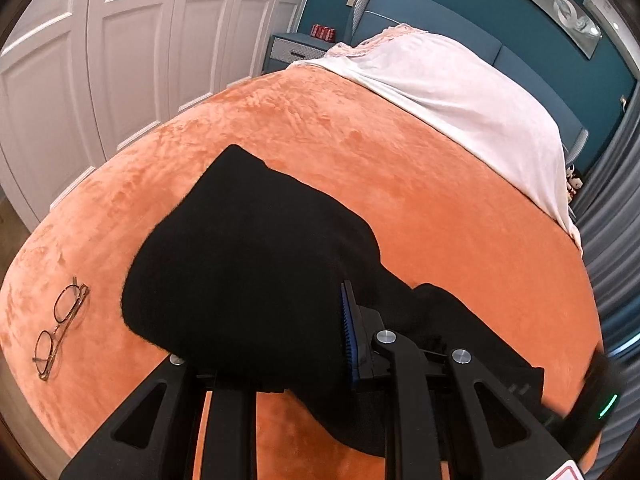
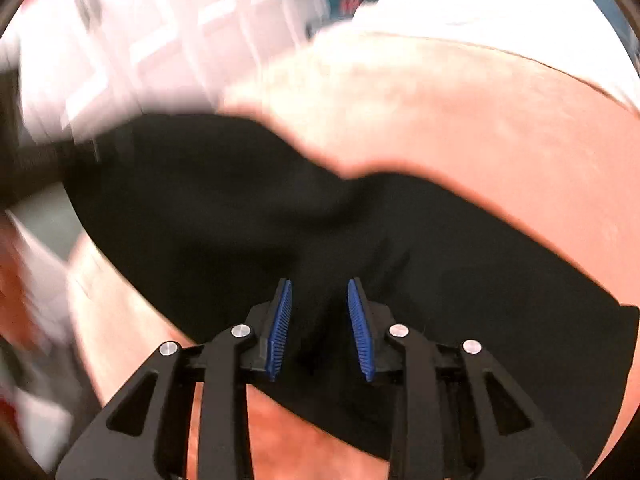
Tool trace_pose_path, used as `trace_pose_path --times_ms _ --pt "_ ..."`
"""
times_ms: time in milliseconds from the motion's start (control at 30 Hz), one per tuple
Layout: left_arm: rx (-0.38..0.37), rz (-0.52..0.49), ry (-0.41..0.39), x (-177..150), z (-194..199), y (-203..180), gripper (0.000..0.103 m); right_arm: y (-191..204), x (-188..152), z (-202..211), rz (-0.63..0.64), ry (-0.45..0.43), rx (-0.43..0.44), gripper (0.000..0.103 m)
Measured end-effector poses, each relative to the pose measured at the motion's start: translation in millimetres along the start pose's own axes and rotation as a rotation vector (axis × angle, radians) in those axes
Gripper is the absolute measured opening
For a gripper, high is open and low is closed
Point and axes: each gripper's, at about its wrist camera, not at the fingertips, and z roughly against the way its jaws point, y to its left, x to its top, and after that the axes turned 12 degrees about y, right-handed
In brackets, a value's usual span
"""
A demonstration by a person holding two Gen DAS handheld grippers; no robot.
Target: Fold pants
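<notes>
Black pants (image 1: 248,256) lie partly folded on the orange bed cover (image 1: 360,148). In the left wrist view the cloth drapes over my left gripper (image 1: 280,336): its left finger is hidden under the fabric, only the right blue pad (image 1: 349,332) shows, so its grip cannot be read. In the blurred right wrist view the pants (image 2: 240,200) stretch across the bed, and my right gripper (image 2: 320,328) stands with both blue pads (image 2: 281,332) apart over the near hem, cloth between them but not pinched. The right gripper's body shows at the left wrist view's right edge (image 1: 596,396).
A pair of glasses (image 1: 60,328) lies on the cover at the left, close to the pants. A white sheet (image 1: 460,96) covers the bed's head end. White wardrobe doors (image 1: 100,60) stand left, a blue nightstand (image 1: 296,50) beyond.
</notes>
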Motion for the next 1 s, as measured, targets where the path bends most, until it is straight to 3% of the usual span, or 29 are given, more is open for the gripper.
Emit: trace_pose_path --times_ms 100,167,233,267,367,433,500,633,767,867,933,967,1000 --pt "-0.016 0.028 -0.005 -2.2 -1.3 9.0 0.017 -19.1 37.8 -8.6 -0.057 0.013 0.046 0.025" --pt "-0.011 0.03 -0.01 -5.6 -1.5 11.3 0.017 -20.5 66.0 -55.5 -0.022 0.136 0.019 0.014" --pt "-0.012 0.03 -0.01 -8.1 -2.2 14.3 0.018 -7.1 74.5 -95.0 0.028 0.234 0.002 0.014" --pt "-0.022 0.032 -0.005 -9.8 -4.2 16.1 0.018 -4.9 88.3 -117.2 0.069 0.26 -0.06 0.009" --pt "0.03 0.01 -0.001 -11.5 -12.8 17.2 0.018 -24.6 120.2 -114.8 -0.038 0.159 -0.045 0.01" --pt "0.045 0.001 0.011 -9.9 -18.3 20.5 0.018 -29.6 123.4 -95.5 -0.093 0.094 0.011 0.012" --pt "0.022 0.021 0.015 -8.2 -20.6 26.9 0.018 -19.8 113.4 -83.9 -0.064 0.088 0.011 0.012" --pt "0.001 0.029 -0.005 -8.0 -17.3 26.5 0.018 8.7 90.6 -132.1 0.027 0.216 -0.092 0.01" --pt "0.016 -0.034 -0.035 -10.6 -4.4 6.8 0.018 -5.3 103.5 -129.6 -0.107 0.144 -0.03 0.009" --pt "0.02 -0.12 -0.07 -13.7 5.7 -14.0 0.018 3.5 92.5 -87.2 -0.133 0.035 -0.024 0.012" --pt "0.022 -0.163 -0.081 -17.2 7.6 -26.4 0.018 -0.1 84.6 -89.4 -0.15 0.057 -0.059 0.012" --pt "0.028 -0.186 -0.087 -19.8 8.7 -34.5 0.018 -4.9 82.1 -112.9 -0.144 0.131 -0.101 0.009" --pt "0.031 -0.2 -0.092 -22.0 10.2 -40.8 0.018 -7.7 78.4 -117.8 -0.138 0.13 -0.096 0.009"
